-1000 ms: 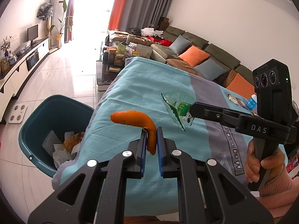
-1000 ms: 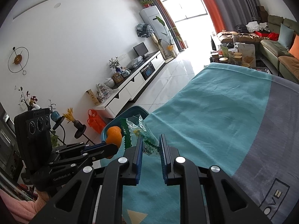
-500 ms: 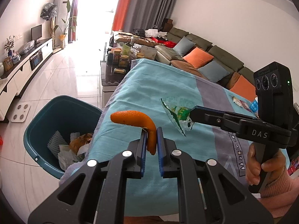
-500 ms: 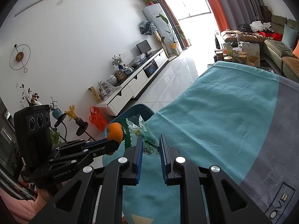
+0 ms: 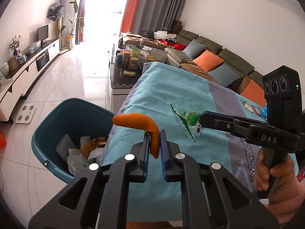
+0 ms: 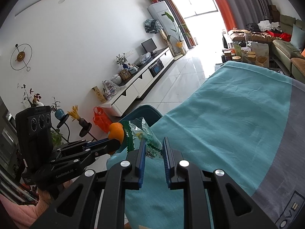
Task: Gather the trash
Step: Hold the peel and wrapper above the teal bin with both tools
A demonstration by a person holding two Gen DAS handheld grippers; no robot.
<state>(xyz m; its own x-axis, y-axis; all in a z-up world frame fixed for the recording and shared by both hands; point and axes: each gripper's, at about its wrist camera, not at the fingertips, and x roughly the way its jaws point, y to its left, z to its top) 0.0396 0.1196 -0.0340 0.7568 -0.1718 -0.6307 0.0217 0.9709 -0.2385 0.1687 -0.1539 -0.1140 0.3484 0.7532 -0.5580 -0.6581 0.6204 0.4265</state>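
Observation:
My left gripper is shut on a curved piece of orange peel, held above the left edge of the teal tablecloth, beside the teal trash bin on the floor. My right gripper is shut on a clear green-printed plastic wrapper over the cloth. In the left wrist view the right gripper holds the wrapper just right of the peel. In the right wrist view the left gripper and peel sit left of the wrapper, with the bin rim behind.
The bin holds crumpled paper and wrappers. A coffee table with jars stands beyond the cloth. A sofa with cushions runs along the right. A TV cabinet lines the left wall. A small packet lies at the cloth's right edge.
Both grippers have shifted left toward the bin with their loads; the bin shows larger and nearer in the left wrist view. Both grips are unchanged.

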